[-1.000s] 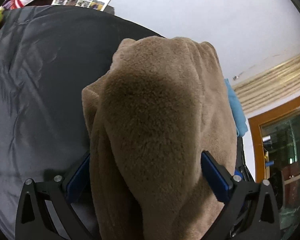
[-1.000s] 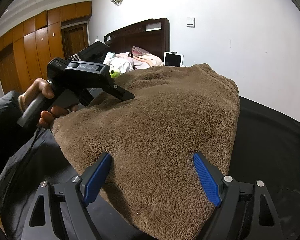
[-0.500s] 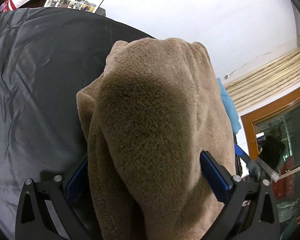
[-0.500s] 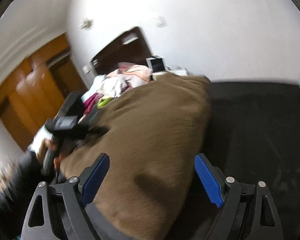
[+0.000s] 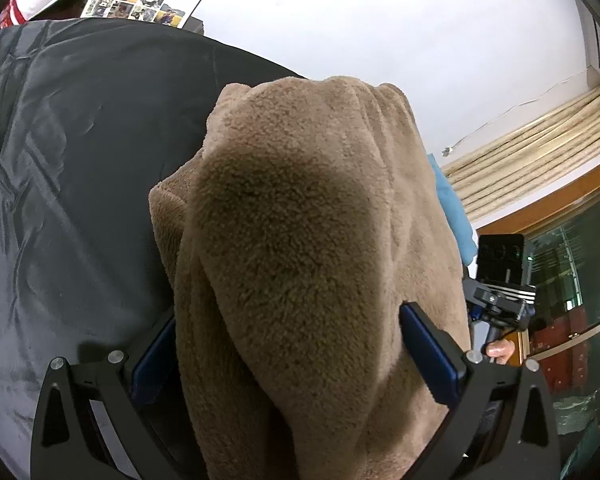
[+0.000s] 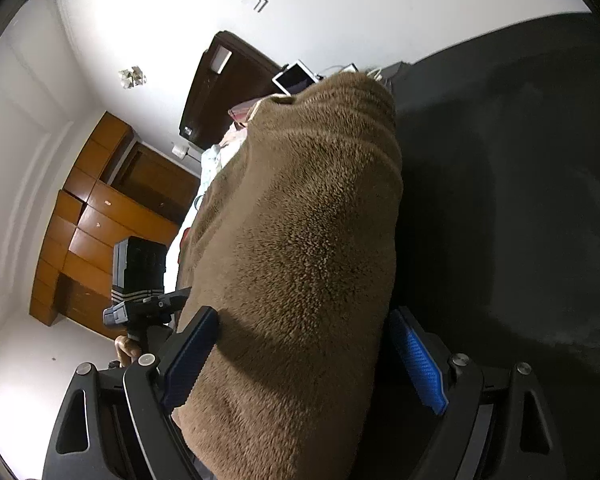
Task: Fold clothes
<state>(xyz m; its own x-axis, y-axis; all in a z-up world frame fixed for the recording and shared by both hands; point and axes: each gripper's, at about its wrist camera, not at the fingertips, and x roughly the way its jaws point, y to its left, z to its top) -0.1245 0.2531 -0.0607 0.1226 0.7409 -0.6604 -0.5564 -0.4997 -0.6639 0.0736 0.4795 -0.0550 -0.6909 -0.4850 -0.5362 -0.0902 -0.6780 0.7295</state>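
Observation:
A thick brown fleece garment (image 5: 312, 248) fills the middle of both wrist views (image 6: 300, 264). It lies between the blue-padded fingers of my left gripper (image 5: 296, 352) and of my right gripper (image 6: 300, 356). Both grippers stand wide, with the fleece draped between and over the fingers. The fleece hangs above a black sheet (image 5: 68, 152) that covers the bed (image 6: 520, 184). The right gripper's body shows at the right edge of the left wrist view (image 5: 500, 296). The left gripper's body shows at the left of the right wrist view (image 6: 144, 292). Any pinch point is hidden under the fleece.
A photo collage (image 5: 140, 0) leans against the white wall beyond the black sheet. A blue cloth (image 5: 452, 208) lies behind the fleece. Curtains (image 5: 532, 160) hang at the right. A dark headboard (image 6: 228, 84), a tablet (image 6: 296, 78) and a wooden wardrobe (image 6: 100, 224) lie beyond.
The right gripper has rolled and swung toward the left one, so the fleece is now gathered into a narrower hanging fold. The right gripper's body has come into the left wrist view.

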